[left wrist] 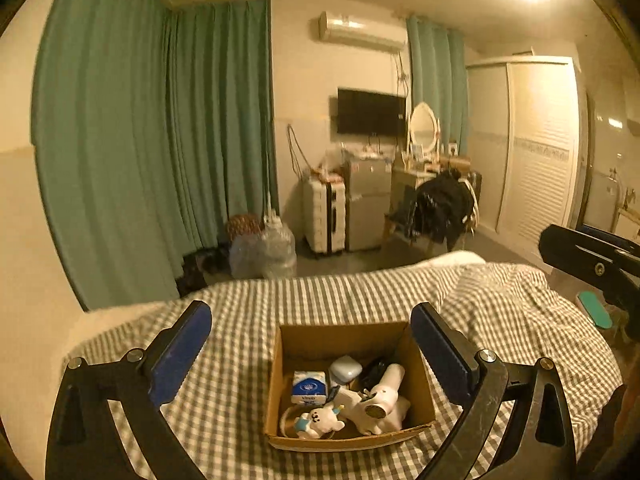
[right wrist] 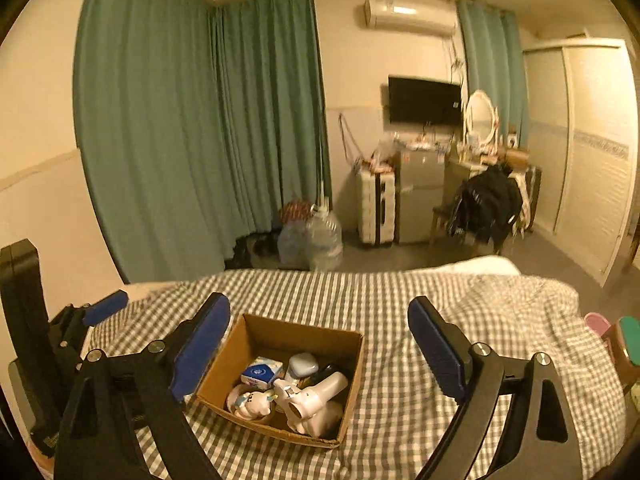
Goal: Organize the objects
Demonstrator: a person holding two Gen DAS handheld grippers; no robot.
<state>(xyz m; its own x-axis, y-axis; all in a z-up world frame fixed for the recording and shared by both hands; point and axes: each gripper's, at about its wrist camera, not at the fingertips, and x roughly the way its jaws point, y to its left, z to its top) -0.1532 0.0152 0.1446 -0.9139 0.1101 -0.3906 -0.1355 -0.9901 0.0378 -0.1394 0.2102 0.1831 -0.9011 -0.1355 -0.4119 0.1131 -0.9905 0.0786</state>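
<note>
Green curtains (left wrist: 160, 140) fill the nine o'clock side, with water jugs (left wrist: 276, 250) on the floor at their foot. Toward twelve o'clock a television (left wrist: 370, 111) hangs under an air conditioner (left wrist: 362, 31). At two o'clock stands a white wardrobe (left wrist: 540, 148); a checked bedspread (left wrist: 500, 312) covers the bed below.

Left hand-held gripper (left wrist: 311, 320) and right hand-held gripper (right wrist: 319, 312) gape wide, empty.

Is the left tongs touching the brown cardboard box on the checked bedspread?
Apart. In the left wrist view, the left tongs hang open above the brown cardboard box, neither blue pad pressing its walls.
</note>
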